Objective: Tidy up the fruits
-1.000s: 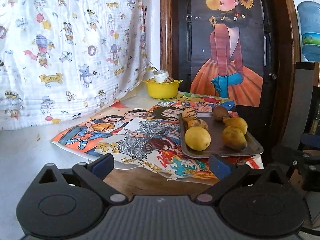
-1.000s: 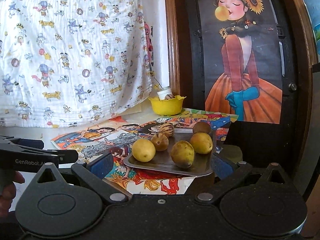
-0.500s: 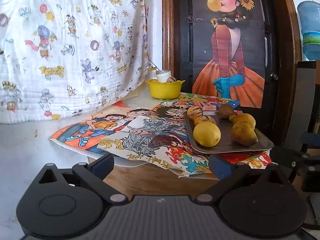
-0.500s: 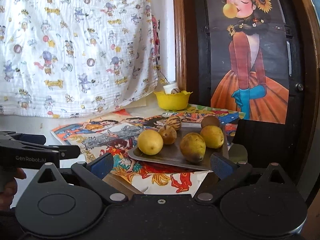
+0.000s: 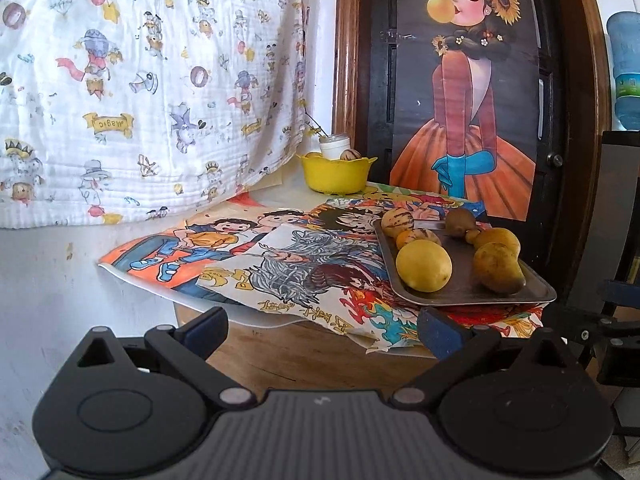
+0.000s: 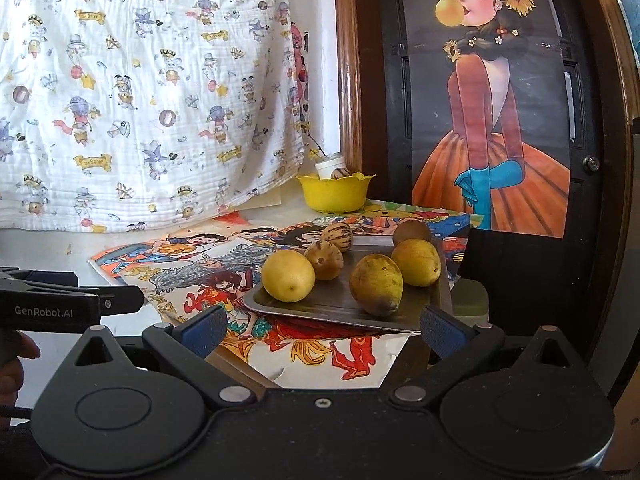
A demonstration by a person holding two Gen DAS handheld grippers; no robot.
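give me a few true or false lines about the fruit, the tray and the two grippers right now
1. Both grippers are empty, with jaws apart: the left gripper and right gripper. True.
2. The metal tray holds several fruits. True.
3. The yellow bowl sits on the tray. False: it stands behind the tray, near the wall.
4. The round lemon is gripped by the right gripper. False: it lies on the tray, untouched.
5. The tray rests on colourful cartoon posters. True.
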